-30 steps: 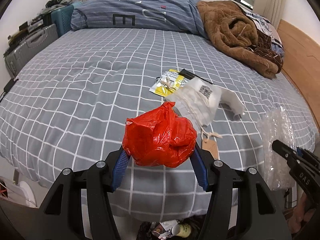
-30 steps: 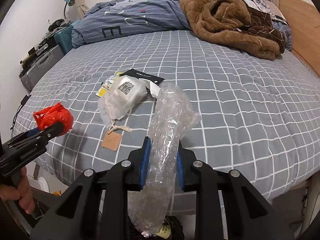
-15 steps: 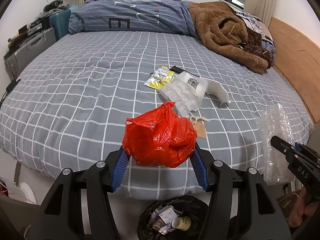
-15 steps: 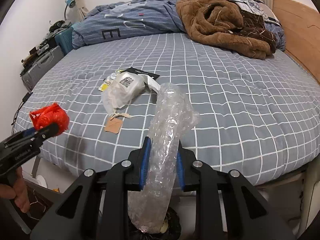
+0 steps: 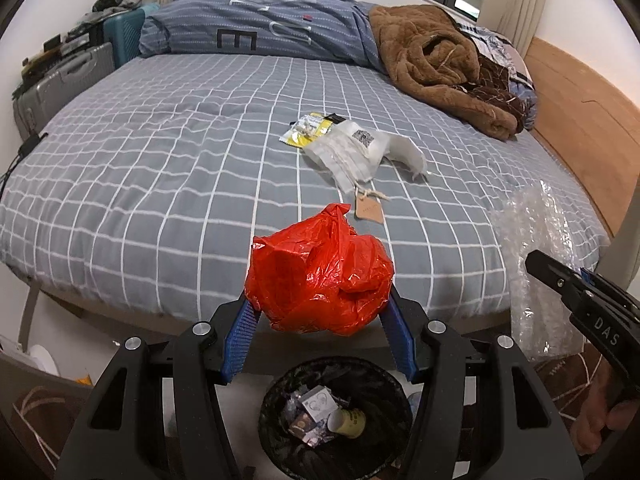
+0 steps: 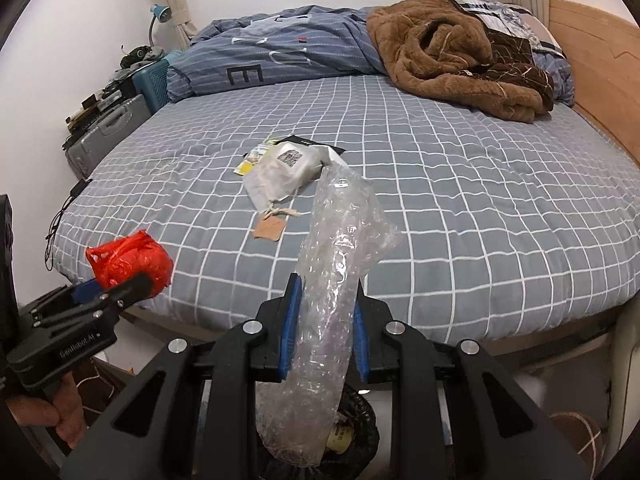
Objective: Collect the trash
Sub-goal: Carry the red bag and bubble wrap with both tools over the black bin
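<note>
My left gripper (image 5: 318, 312) is shut on a crumpled red plastic bag (image 5: 318, 276), held just off the foot of the bed, with a black bin (image 5: 334, 416) on the floor below it holding a paper cup and wrappers. My right gripper (image 6: 324, 304) is shut on a long piece of clear bubble wrap (image 6: 332, 280) that hangs down over the same bin (image 6: 360, 432). On the grey checked bedsheet (image 5: 160, 168) lie a white drawstring pouch (image 5: 354, 152), a yellow wrapper (image 5: 306, 134), a black packet and a brown paper tag (image 5: 370, 210).
A brown fleece blanket (image 5: 436, 64) and a blue striped duvet (image 5: 260, 28) are heaped at the head of the bed. Suitcases (image 5: 60, 80) line the left wall. A wooden bed frame (image 5: 580, 112) runs along the right. A hand (image 6: 52, 416) grips the left tool.
Both grippers have drawn back from the bed with their loads. The bed edge has receded and the black bin on the floor has come into full view beneath them.
</note>
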{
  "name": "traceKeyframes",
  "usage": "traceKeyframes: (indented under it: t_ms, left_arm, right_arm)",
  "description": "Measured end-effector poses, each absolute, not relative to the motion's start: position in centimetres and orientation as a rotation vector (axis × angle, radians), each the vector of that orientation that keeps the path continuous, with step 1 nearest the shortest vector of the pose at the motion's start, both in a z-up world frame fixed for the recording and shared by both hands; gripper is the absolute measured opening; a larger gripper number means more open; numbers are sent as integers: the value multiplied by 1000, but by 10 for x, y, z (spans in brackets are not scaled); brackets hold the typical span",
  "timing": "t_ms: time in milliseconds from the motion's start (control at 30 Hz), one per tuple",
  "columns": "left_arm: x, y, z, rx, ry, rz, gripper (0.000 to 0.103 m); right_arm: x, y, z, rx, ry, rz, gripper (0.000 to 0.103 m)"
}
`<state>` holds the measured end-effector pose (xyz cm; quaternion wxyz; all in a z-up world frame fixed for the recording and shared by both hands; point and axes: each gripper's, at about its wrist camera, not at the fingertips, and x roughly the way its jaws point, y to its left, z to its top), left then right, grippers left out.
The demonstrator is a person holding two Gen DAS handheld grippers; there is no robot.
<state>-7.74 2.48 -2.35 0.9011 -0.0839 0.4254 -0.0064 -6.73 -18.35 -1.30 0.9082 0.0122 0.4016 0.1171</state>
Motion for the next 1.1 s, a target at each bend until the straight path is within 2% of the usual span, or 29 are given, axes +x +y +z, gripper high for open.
traceKeyframes:
  t_ms: [267,1100]
  left_arm:
    - [-104,23,-34,-181,898,2,57]
    - [-135,14,-104,-144,1045,5,57]
  right_arm:
    - [-92,-180,-23,25,856,261,23]
    - [-125,-166,-104,-29,1024,253,23]
